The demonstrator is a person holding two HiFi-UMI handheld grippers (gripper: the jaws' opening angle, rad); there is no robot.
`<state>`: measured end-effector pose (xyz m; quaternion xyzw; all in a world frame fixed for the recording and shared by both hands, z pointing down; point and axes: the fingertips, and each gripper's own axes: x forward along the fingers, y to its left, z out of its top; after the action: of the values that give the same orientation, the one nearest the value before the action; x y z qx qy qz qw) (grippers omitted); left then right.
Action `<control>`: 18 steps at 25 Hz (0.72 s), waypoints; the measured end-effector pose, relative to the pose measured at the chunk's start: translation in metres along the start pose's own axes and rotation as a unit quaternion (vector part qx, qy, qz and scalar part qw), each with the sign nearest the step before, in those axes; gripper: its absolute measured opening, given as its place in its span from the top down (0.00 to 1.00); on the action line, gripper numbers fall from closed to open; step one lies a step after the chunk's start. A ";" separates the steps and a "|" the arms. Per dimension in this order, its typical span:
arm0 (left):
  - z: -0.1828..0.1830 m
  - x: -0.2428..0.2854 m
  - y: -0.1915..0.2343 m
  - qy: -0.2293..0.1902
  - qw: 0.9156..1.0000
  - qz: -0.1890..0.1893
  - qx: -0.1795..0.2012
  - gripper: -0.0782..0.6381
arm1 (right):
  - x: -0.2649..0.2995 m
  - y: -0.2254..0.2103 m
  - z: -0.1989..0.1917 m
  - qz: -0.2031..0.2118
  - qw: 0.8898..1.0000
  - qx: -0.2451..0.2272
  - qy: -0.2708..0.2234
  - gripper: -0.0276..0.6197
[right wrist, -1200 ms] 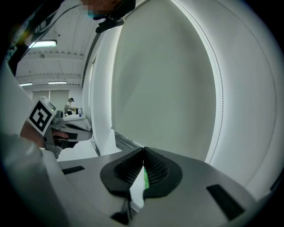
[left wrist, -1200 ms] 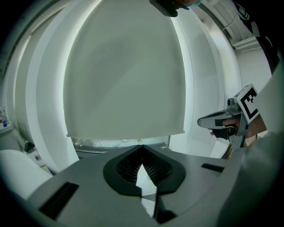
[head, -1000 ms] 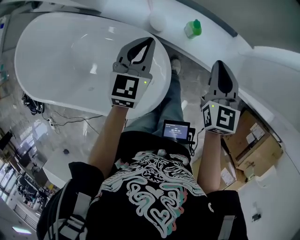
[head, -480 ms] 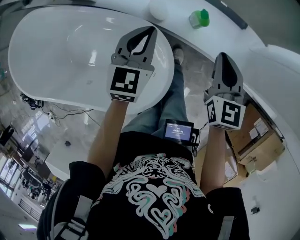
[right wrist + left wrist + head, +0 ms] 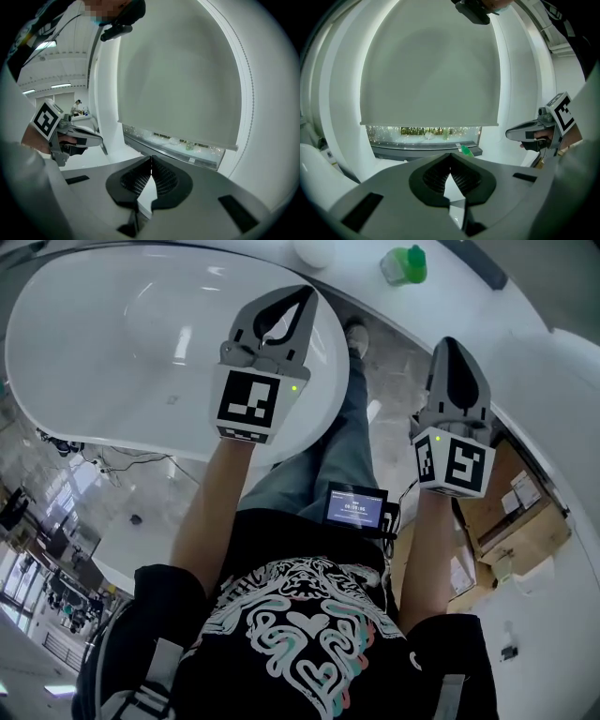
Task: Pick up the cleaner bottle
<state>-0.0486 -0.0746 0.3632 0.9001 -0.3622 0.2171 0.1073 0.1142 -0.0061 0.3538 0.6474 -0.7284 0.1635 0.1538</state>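
Right gripper point(image 5: 454, 343) well short of cleaner bottle point(image 5: 404, 264)

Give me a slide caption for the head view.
Left gripper and right gripper, jaws shut and empty, short of the bottle on the ledge.

The cleaner bottle point(image 5: 404, 264) is small and pale green, with a bright green cap. It sits on the white ledge point(image 5: 459, 306) near the top of the head view.

The cleaner bottle point(image 5: 403, 265) was pale green with a brighter green cap, the left tongs point(image 5: 302, 294) and right tongs point(image 5: 451, 343) grey with black-and-white marker squares, tub point(image 5: 112, 352) plain white.
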 end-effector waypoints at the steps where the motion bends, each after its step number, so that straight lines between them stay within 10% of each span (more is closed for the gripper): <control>1: -0.001 0.001 -0.001 0.000 1.000 -0.001 0.000 0.87 | 0.001 -0.001 -0.002 -0.001 1.000 0.000 0.000 0.91; 18: -0.049 0.037 0.000 0.020 1.000 -0.011 -0.011 0.87 | 0.039 -0.012 -0.049 0.007 1.000 -0.001 0.004 0.91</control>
<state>-0.0402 -0.0804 0.4239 0.8982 -0.3523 0.2301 0.1268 0.1222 -0.0209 0.4153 0.6411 -0.7326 0.1667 0.1566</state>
